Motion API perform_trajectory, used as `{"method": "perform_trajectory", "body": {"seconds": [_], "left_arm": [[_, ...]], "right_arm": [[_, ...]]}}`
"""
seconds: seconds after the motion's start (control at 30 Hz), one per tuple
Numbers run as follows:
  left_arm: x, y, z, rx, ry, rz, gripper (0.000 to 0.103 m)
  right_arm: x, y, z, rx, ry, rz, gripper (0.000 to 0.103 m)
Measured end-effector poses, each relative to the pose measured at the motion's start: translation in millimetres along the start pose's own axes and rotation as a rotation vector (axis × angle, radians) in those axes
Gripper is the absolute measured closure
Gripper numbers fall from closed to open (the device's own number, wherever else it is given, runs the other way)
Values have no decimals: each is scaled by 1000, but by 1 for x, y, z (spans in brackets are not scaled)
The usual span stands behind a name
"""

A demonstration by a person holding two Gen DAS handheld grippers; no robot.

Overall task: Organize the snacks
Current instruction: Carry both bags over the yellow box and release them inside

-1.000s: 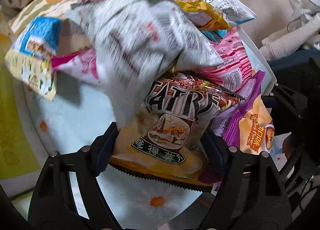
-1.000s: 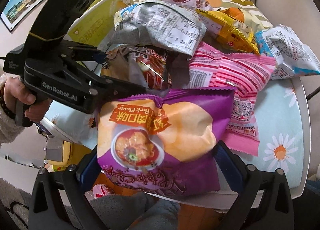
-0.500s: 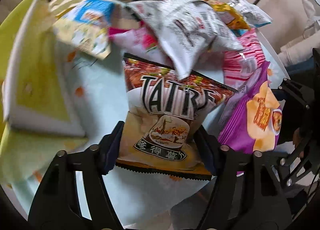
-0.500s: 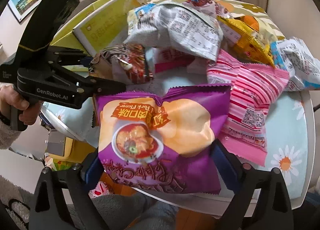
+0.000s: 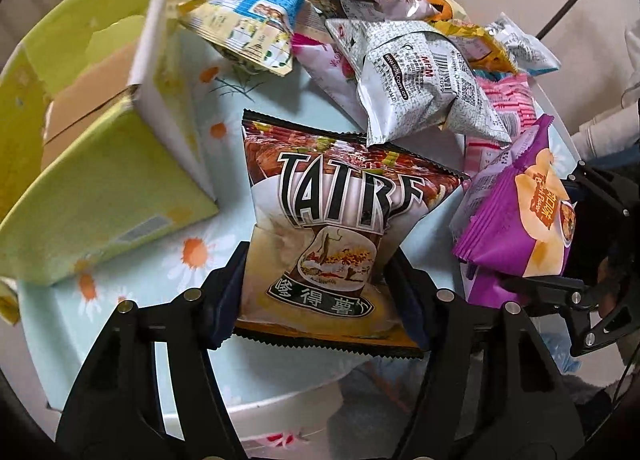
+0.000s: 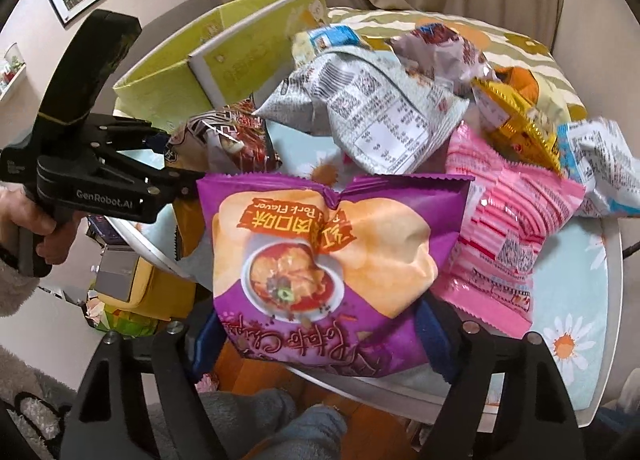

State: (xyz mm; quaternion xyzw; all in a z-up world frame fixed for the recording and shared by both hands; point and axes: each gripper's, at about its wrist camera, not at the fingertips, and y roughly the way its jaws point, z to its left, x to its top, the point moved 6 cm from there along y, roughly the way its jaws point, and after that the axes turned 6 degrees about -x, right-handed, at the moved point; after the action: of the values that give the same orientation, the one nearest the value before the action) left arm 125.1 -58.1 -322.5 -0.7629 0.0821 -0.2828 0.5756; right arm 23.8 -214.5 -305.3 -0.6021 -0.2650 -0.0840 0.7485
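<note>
A brown chip bag (image 5: 332,219) stands upright over the table's near edge, and my left gripper (image 5: 320,292) is shut on its lower half. From the right wrist view, that left gripper (image 6: 176,159) is at the far left with a hand on its handle, and the brown chip bag (image 6: 240,139) sticks out of it. A purple potato-chip bag (image 6: 320,252) sits between the pads of my right gripper (image 6: 322,336). The jaws are closing and both pads press its sides. The purple bag (image 5: 516,227) shows at the right in the left wrist view.
An open green cardboard box (image 5: 100,187) stands on the round daisy-print table (image 5: 168,292) to the left. Behind lies a heap of snack bags: a silver one (image 5: 420,75), a pink one (image 6: 512,227) and a gold one (image 6: 516,119). A sofa cushion is beyond.
My left gripper drew the brown bag out from under the silver bag and toward the green box, which came into view. The right jaws narrowed onto the purple bag.
</note>
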Motion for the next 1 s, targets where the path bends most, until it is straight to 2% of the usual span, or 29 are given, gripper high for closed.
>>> {"method": "perform_trajectory", "body": {"seconds": [0.27,0.4,0.73,1.0], "left_arm": [[6,-46,-5,12,-53,-95,41],[15,-71,-12,30,-59,-148,41],[54,-115,-20,71,-113,-269,41],[83,-152,16,98,-179,-352,41]], "right_arm": [[7,-31,-2,25,-4,-53,25],[21,-50,0,29,-8,-93,25],[79,-90,-11,33,-62,-171,25],[133,-98,-1,19,-131,-203,25]]}}
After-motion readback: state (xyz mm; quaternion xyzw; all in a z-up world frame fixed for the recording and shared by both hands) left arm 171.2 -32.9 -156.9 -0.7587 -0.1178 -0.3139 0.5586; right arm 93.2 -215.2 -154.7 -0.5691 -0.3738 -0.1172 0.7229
